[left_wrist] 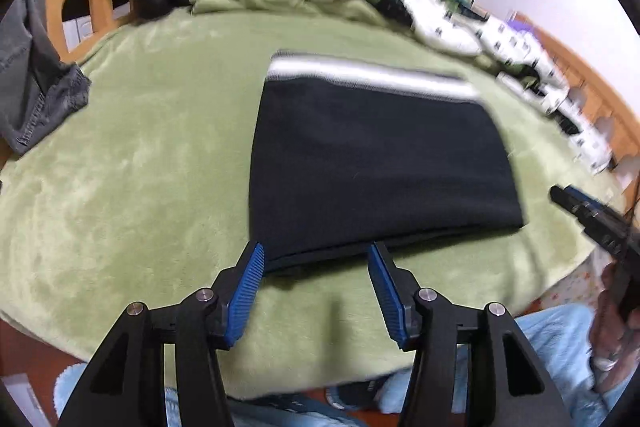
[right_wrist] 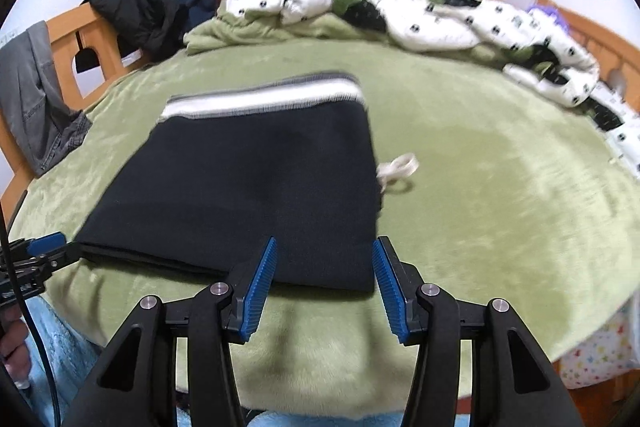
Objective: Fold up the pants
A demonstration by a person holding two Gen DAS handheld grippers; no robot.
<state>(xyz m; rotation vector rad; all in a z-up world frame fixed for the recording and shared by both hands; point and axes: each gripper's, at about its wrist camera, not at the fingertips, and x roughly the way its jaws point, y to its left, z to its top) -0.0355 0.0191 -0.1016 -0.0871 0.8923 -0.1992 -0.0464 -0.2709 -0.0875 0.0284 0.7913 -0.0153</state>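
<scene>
left wrist view: left gripper (left_wrist: 316, 259) at 6 o'clock, jaws apart, holding nothing, tips over near edge of black pants (left_wrist: 376, 163). pants folded into a flat rectangle on green blanket (left_wrist: 140, 167), striped waistband (left_wrist: 372, 75) toward 12 o'clock. right gripper (left_wrist: 560, 195) at 3 o'clock, jaw state not readable. grey garment (left_wrist: 36, 83) at 9 o'clock.

right wrist view: right gripper (right_wrist: 325, 254) at 6 o'clock, jaws apart, empty, at near edge of pants (right_wrist: 256, 195). white drawstring (right_wrist: 400, 167) beside right edge. patterned quilt (right_wrist: 460, 19) at 1 o'clock.

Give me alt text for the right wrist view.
Folded black pants with a white-striped waistband lie on a green blanket. The open right gripper hovers at their near edge. A white quilt is piled behind.
</scene>
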